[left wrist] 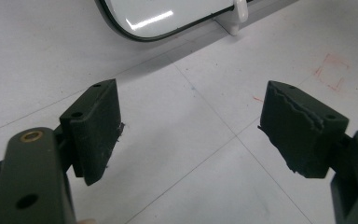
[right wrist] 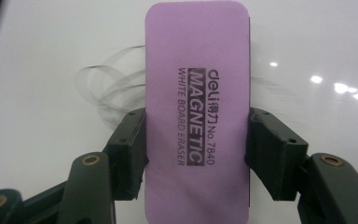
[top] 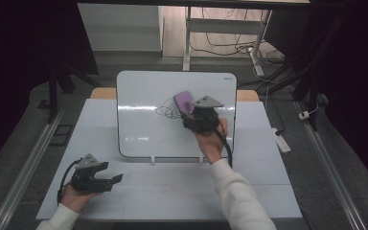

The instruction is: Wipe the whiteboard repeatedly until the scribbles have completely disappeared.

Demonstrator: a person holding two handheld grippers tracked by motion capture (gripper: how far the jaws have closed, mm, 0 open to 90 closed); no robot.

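Nearest the person, the left gripper rests low on the white table at the front left, jaws spread wide with nothing between them; in the left gripper view its pads frame bare tabletop and a faint red sketch mark. It looks parked, taking no part. Farther in, the right hand reaches up to the whiteboard, which stands tilted on small white feet near the table's middle. The right gripper is clamped on a purple eraser, pads pressing its two long edges, printed face toward the camera. The eraser lies against the board, just right of a tangle of thin black scribble and partly over it; faint grey traces show on its other side. Judged step: wiping in progress, with most of the loops yet to clear. Next move likely calls for sliding the eraser sideways across the scribble, keeping it flat and pressed. Too hard a push could rock the board on its feet. Beyond the table, desk legs and loose cables on the floor.
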